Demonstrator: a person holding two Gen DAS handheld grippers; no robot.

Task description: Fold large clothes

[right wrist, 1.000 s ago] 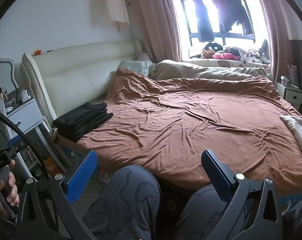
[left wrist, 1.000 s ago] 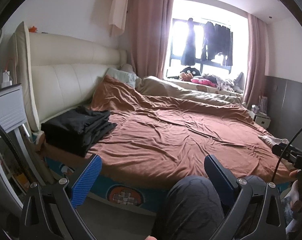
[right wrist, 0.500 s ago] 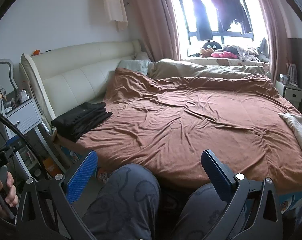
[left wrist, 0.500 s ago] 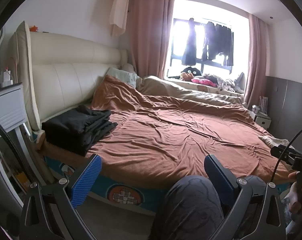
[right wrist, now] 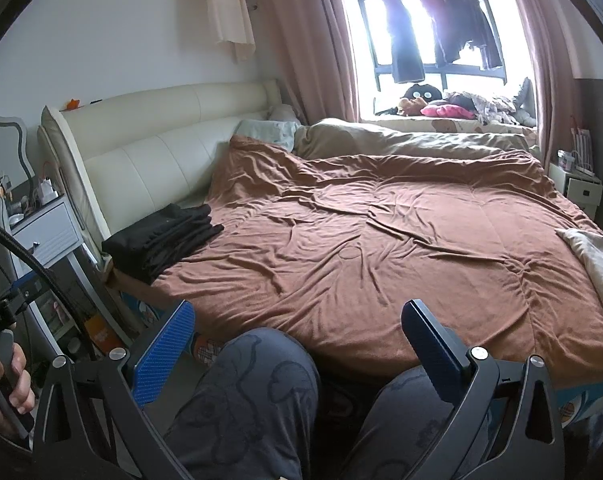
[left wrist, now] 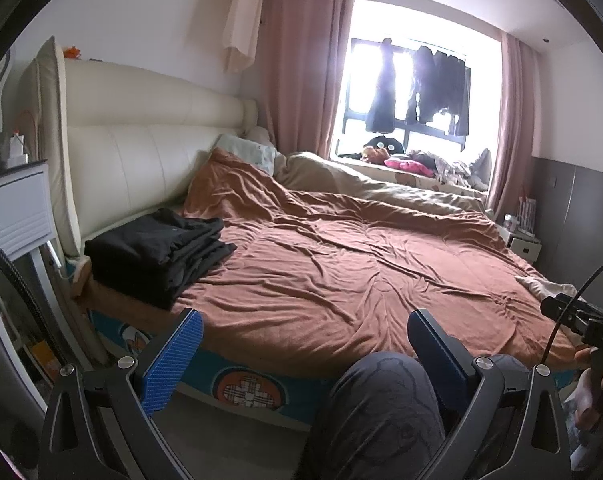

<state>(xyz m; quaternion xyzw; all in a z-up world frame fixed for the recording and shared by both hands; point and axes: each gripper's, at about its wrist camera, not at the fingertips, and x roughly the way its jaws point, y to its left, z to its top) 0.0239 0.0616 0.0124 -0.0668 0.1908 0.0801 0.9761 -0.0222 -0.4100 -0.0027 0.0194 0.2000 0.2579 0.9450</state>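
A stack of folded black clothes (left wrist: 157,250) lies at the bed's near left corner by the headboard; it also shows in the right wrist view (right wrist: 163,238). A pale cream garment (right wrist: 597,260) lies at the bed's right edge; a bit of it shows in the left wrist view (left wrist: 545,286). My left gripper (left wrist: 305,334) is open and empty, held off the bed's near edge above the person's knee. My right gripper (right wrist: 301,330) is open and empty, also held before the near edge above the knees.
A brown quilt (right wrist: 381,240) covers the bed, with a beige duvet (right wrist: 413,140) behind it. A white nightstand (left wrist: 13,212) stands at the left, another (right wrist: 581,188) at the far right. The person's knees (right wrist: 253,392) are in front of the bed.
Both views have shifted slightly; the scene sits a little lower and closer in each. Both grippers stay open and empty. Nothing on the bed has moved.
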